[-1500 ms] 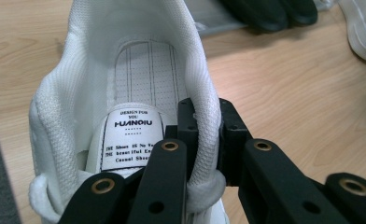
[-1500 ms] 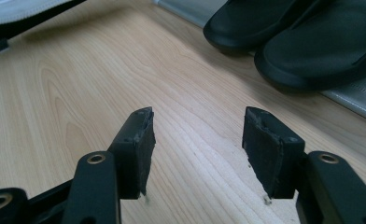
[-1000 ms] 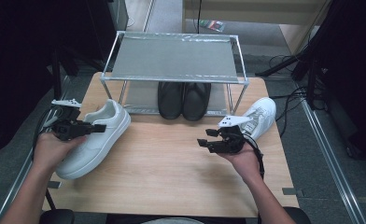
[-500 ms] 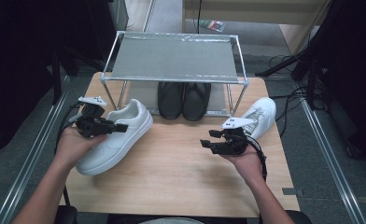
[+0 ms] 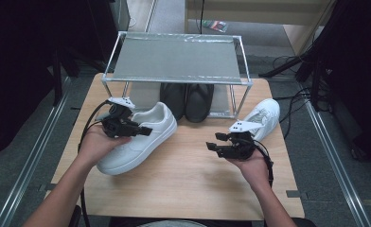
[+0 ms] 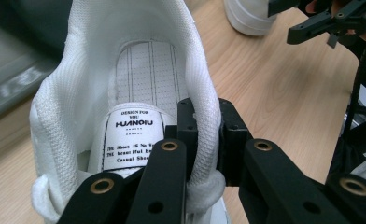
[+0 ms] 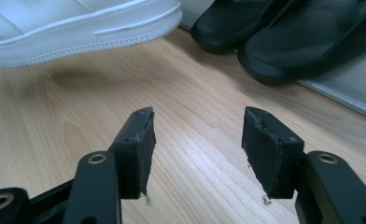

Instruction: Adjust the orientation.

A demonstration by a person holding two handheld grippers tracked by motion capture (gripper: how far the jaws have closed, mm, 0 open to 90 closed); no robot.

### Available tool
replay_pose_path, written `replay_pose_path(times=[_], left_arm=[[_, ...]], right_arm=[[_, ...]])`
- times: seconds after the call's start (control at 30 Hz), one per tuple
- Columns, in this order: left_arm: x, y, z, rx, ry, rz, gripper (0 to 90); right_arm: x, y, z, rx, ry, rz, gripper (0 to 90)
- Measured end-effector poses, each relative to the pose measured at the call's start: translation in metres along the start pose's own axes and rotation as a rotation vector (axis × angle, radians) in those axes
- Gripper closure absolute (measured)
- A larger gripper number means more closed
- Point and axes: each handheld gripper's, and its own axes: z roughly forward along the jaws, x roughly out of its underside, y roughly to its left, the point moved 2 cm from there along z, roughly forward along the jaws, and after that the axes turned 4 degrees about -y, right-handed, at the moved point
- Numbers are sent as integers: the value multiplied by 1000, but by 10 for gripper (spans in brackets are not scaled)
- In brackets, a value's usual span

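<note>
A person's left gripper (image 5: 143,130) clamps the padded collar of a white sneaker (image 5: 141,142) at about 9 o'clock on the wooden table (image 5: 188,184). In the left gripper view the 2 black jaws pinch the collar wall (image 6: 204,140) from either side, one inside the shoe beside the printed tongue label (image 6: 132,135) and one outside. The sneaker's toe points toward 7 o'clock and its heel toward the rack; whether the sole rests fully on the wood is hard to judge from above, though the right gripper view shows its near edge (image 7: 78,28) apparently lifted slightly off the surface.

The right gripper (image 5: 214,146), at roughly 4 o'clock on the table, has its jaws spread apart with nothing between them; in its own view the 2 pads (image 7: 141,140) frame bare wood.

A second white sneaker (image 5: 264,116) lies at about 2 o'clock, just behind the right hand (image 5: 252,163). A pair of black shoes (image 5: 186,99) sits at 12 o'clock under the grey top of a metal-framed shoe rack (image 5: 174,59).
</note>
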Motion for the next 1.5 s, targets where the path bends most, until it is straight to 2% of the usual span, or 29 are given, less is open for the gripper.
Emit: replay_pose_path(times=[0.27, 0.6, 0.73, 0.93, 0.97, 1.1, 1.23, 1.33, 1.37, 1.5], left_arm=[[-7, -20, 27, 37, 43, 37, 831], [-12, -43, 67, 112, 103, 88, 830], [-11, -53, 83, 147, 119, 106, 829], [-5, -60, 104, 161, 165, 125, 826], [-4, -62, 108, 165, 170, 117, 825], [-3, -64, 113, 165, 176, 132, 823], [-2, -61, 115, 182, 177, 111, 809], [0, -64, 117, 158, 196, 142, 784], [-1, -65, 114, 157, 175, 160, 766], [-5, -61, 101, 170, 110, 110, 729]], right_arm=[[1, 4, -3, 6, -10, -4, 458], [4, 6, -8, 18, -21, 4, 461], [5, 6, -9, 26, -24, 10, 461], [8, 7, -12, 38, -16, 13, 467], [8, 7, -12, 40, -14, 12, 468], [9, 9, -11, 38, -11, 8, 475], [9, 11, -8, 32, -11, 13, 520], [8, 14, -5, 21, -8, 6, 566], [8, 15, -4, 16, -7, 2, 576], [6, 19, -2, -2, -8, -2, 690]])
